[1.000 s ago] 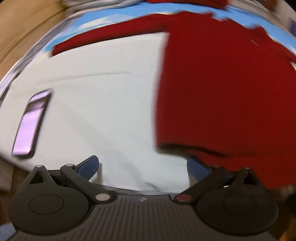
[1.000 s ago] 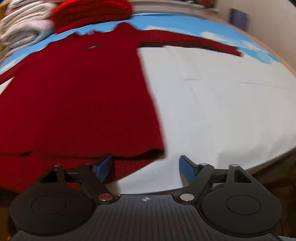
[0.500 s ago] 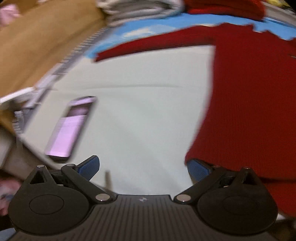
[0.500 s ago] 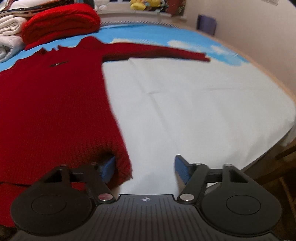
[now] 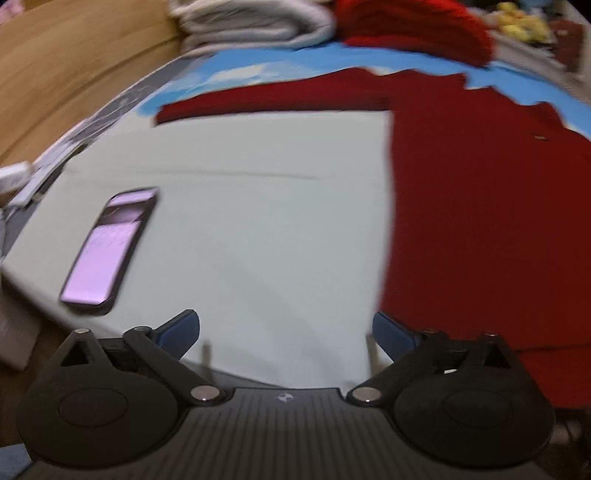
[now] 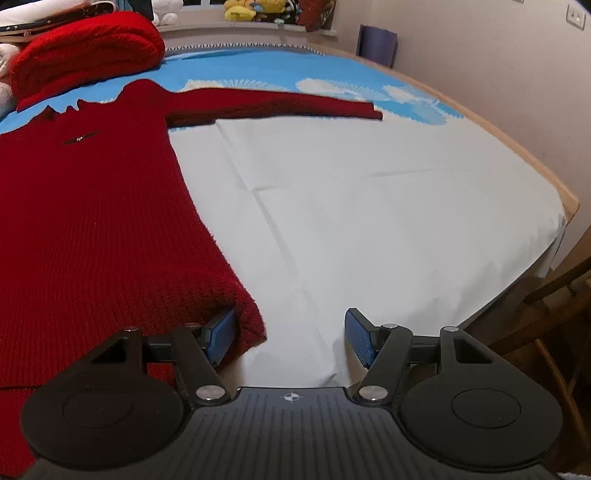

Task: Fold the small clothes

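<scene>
One red knit sweater (image 6: 92, 221) lies spread flat and unfolded on the white sheet (image 6: 369, 221) of the tabletop, both sleeves stretched straight out to the sides — so the folding of this garment has, by the look of it, not yet begun. Taking the sweater as landmark and going left to right: a phone (image 5: 107, 251) with a lit screen rests well to the left of it on the sheet, apart from the cloth. Nearer, the left claw (image 5: 286, 334) hovers at the sweater's lower left corner, its jaws spread wide and nothing pinched; the hem is just beside its right finger. At the lower right corner the right claw (image 6: 290, 338) straddles the hem edge, jaws parted with the corner of the knit between them but not clamped — one blue pad sits over the cloth, the other stands clear over the sheet. Behind the sweater, a rolled red knit (image 6: 85, 48) and pale folded cloths (image 5: 255, 22) appear already done. Left to do, likely: grip both hem corners, then fold sleeves and body.
</scene>
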`<state>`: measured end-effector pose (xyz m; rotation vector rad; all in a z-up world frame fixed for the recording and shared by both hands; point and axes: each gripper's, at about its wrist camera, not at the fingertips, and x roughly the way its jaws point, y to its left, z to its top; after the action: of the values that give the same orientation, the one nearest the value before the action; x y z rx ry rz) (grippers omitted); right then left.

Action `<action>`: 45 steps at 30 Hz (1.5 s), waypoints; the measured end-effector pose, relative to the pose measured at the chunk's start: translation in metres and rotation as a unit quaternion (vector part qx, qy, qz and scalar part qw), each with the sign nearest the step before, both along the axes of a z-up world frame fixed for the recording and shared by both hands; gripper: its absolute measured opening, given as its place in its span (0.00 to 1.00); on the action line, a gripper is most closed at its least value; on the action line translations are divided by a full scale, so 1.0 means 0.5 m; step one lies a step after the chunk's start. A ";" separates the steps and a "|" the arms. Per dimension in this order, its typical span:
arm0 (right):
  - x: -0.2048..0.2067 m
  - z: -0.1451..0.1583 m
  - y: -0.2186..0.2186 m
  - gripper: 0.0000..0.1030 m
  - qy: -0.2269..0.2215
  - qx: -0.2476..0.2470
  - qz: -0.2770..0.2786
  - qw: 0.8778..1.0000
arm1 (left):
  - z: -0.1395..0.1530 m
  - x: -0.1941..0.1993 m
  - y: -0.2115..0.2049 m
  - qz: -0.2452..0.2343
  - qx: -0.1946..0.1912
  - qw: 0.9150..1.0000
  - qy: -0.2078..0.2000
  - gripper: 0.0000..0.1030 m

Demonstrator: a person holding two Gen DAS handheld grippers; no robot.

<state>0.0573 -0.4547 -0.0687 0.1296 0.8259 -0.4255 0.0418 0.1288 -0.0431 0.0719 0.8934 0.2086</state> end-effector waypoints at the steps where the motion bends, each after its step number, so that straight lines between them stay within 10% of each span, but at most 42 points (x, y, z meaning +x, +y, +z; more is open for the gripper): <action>1: 0.000 -0.001 -0.002 0.63 0.001 0.006 -0.002 1.000 | -0.003 -0.002 -0.015 -0.019 0.008 1.000 0.001 0.99; 8: -0.002 -0.001 0.006 0.63 0.004 0.000 0.001 1.000 | -0.044 -0.002 -0.092 -0.089 0.068 0.994 0.019 0.99; 29: -0.001 0.000 0.002 0.64 -0.010 -0.021 -0.023 0.999 | -0.044 0.052 -0.073 -0.006 0.117 0.993 -0.020 1.00; 45: -0.001 -0.015 -0.008 0.76 0.015 -0.023 -0.015 1.000 | -0.037 0.033 -0.008 0.027 0.063 0.998 0.004 1.00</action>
<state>0.0570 -0.4585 -0.0761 0.0926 0.8448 -0.4746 0.0584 0.1247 -0.0618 0.1661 0.8895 0.3160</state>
